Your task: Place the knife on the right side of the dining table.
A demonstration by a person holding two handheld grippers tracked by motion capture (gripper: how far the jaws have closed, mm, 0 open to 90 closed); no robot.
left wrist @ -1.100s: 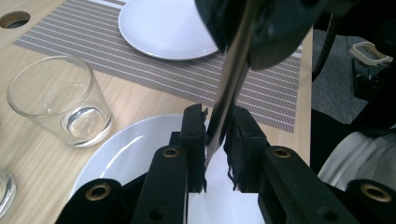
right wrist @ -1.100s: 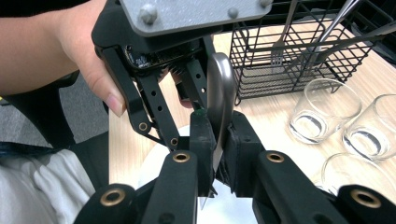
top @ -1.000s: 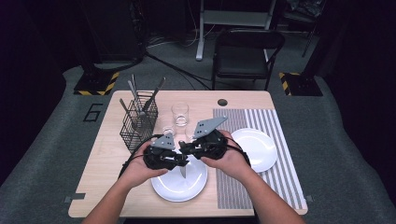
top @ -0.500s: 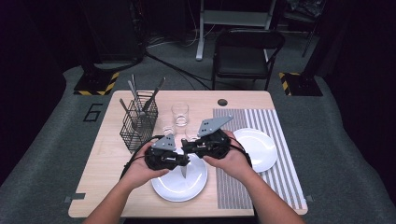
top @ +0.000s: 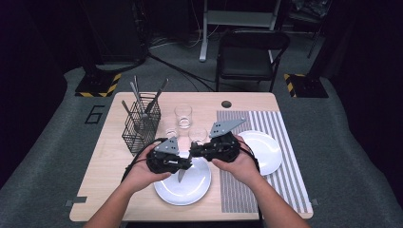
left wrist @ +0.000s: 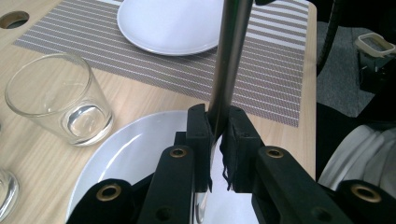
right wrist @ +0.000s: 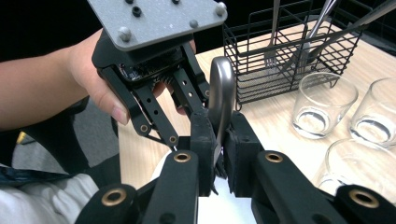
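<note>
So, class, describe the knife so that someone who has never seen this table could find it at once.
Start at the wooden table and find the white plate nearest the person. Just above it, the knife is clamped between the left gripper and the right gripper. The other cutlery stands in the wire basket.

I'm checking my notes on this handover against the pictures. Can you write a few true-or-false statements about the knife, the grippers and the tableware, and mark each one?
1. Both hand-held grippers clamp the same knife. True: the left hand-held gripper and the right hand-held gripper each have their jaws shut on it.
2. The knife hangs over the striped placemat. False: it is above the near white plate.
3. The wire basket holds cutlery. True.
4. The far plate sits on bare wood. False: it sits on the striped placemat.
5. The glasses hold juice. False: the glass nearest the left hand-held gripper looks empty.
</note>
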